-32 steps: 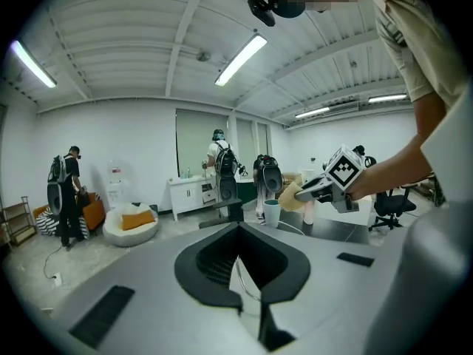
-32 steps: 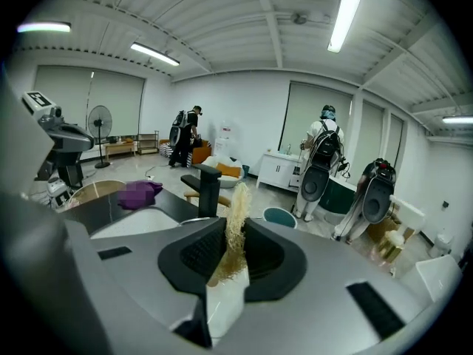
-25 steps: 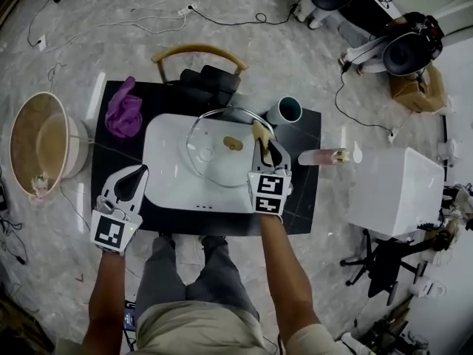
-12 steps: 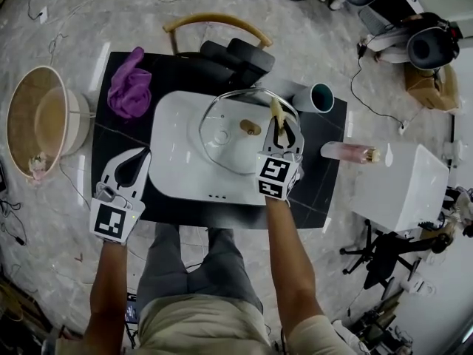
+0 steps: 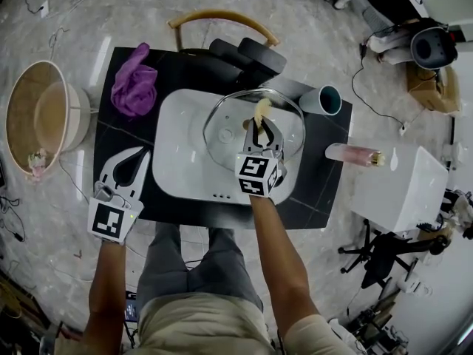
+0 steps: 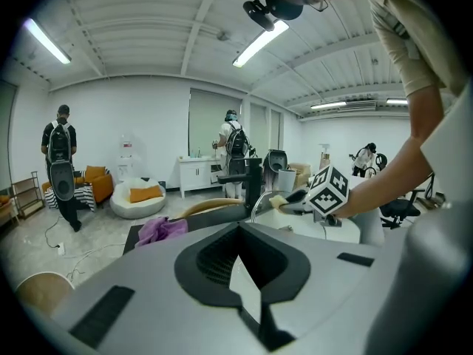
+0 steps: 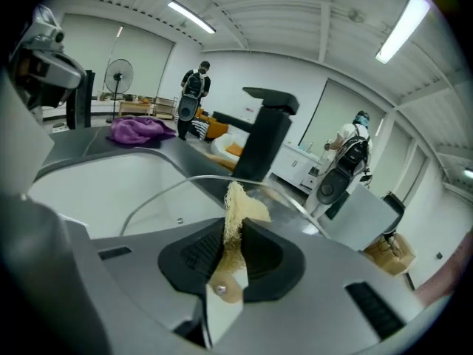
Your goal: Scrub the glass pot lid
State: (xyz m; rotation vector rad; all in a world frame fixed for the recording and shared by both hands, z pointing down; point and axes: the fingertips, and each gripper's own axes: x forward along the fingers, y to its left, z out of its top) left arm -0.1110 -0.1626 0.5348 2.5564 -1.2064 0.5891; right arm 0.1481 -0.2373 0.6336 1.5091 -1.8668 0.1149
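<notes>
The glass pot lid (image 5: 225, 143) lies in the white sink (image 5: 174, 154), and its steel rim (image 7: 166, 188) arcs in front of the right gripper view. My right gripper (image 5: 260, 130) hovers over the lid's middle, shut on a pale yellow loofah scrubber (image 5: 261, 112) that sticks out past the jaws (image 7: 238, 211). The scrubber's tip rests near the lid's tan knob (image 5: 246, 125), which is partly hidden. My left gripper (image 5: 134, 167) is over the black table to the left of the sink, shut with nothing in it (image 6: 240, 256).
A black faucet (image 5: 244, 56) stands behind the sink. A purple cloth (image 5: 134, 81) lies at the table's back left, a teal cup (image 5: 326, 100) and a pink bottle (image 5: 352, 154) to the right. A round tub (image 5: 41, 124) sits on the floor at left, a white box (image 5: 410, 187) at right.
My right gripper has carried the scrubber leftward from the lid's right rim to over its middle. The left gripper has stayed put.
</notes>
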